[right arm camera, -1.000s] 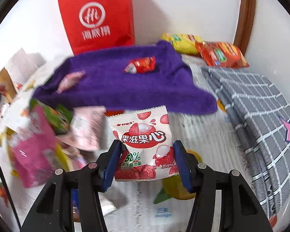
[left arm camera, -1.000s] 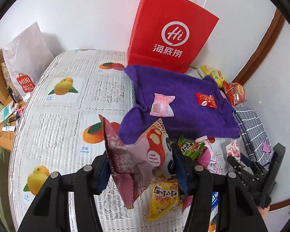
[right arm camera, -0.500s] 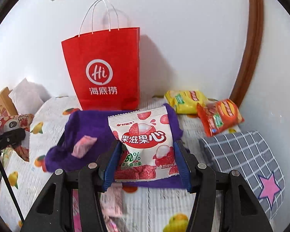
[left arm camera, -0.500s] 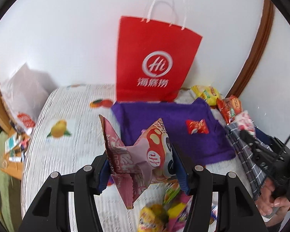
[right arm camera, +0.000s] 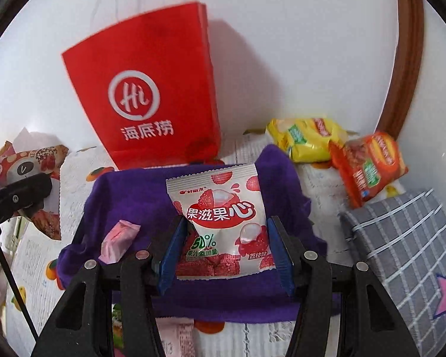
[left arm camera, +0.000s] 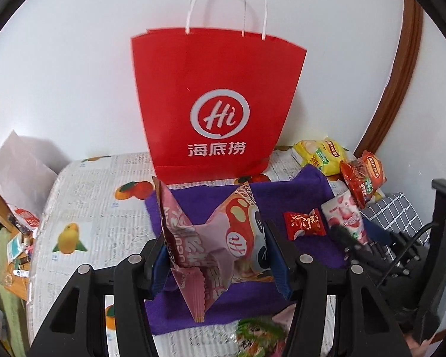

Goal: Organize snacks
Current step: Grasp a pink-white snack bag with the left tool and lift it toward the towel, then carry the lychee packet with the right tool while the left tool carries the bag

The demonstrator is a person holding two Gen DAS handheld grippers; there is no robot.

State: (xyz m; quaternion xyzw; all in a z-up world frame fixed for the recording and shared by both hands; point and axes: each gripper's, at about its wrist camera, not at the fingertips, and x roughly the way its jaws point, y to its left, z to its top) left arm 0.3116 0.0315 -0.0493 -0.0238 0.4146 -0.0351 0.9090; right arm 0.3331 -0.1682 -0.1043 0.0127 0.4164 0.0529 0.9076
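The pink snack bag (left arm camera: 211,238) sat squeezed in the left gripper (left arm camera: 215,253), held up over the purple towel (left arm camera: 297,196). The lychee candy bag (right arm camera: 223,223) was pinched in the right gripper (right arm camera: 226,250), also above the towel. Both claws tipped down toward the table. The red paper bag (left arm camera: 217,104) stood just behind the towel, by the wall.

two grippers (left arm camera: 217,255) (right arm camera: 226,253), one red bag (left arm camera: 217,104)
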